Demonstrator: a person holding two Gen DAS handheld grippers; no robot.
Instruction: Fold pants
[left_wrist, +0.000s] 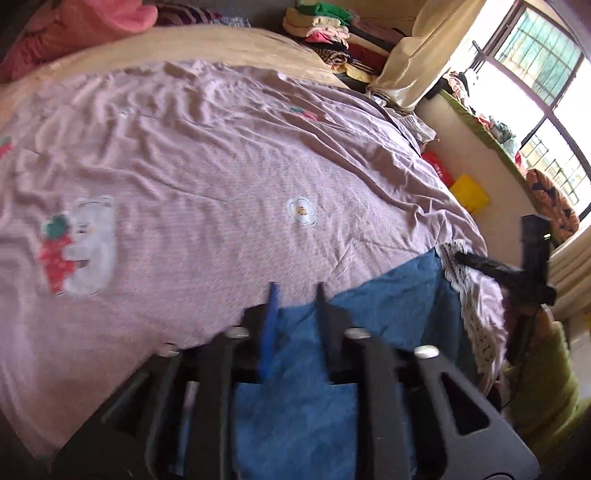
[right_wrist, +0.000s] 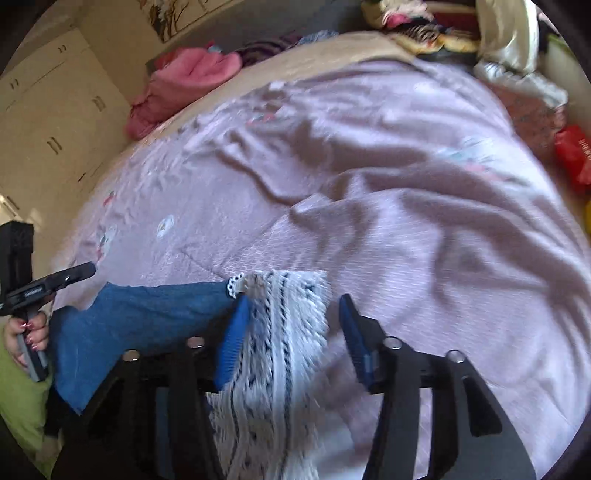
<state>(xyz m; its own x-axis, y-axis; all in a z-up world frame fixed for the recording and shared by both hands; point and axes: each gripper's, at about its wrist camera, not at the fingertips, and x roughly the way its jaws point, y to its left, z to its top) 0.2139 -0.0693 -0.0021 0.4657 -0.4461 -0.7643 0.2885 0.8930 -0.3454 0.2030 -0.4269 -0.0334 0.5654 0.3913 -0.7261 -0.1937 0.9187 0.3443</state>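
Blue pants (left_wrist: 388, 295) with a white lace hem (left_wrist: 458, 266) lie at the near edge of a bed. My left gripper (left_wrist: 295, 291) has its fingers close together with the blue cloth between and under them. In the right wrist view the pants (right_wrist: 147, 317) stretch left and the lace hem (right_wrist: 280, 332) lies between the open fingers of my right gripper (right_wrist: 291, 302). The right gripper shows in the left wrist view (left_wrist: 495, 266) by the hem. The left gripper shows in the right wrist view (right_wrist: 55, 280), held by a hand.
A wrinkled lilac bedspread (left_wrist: 221, 166) with cartoon patches covers the bed. Piled clothes (left_wrist: 332, 33) sit at the far end, a pink garment (right_wrist: 184, 85) at the far left. Red and yellow bags (left_wrist: 461, 184) lie on the floor beside the bed, under a window (left_wrist: 535, 92).
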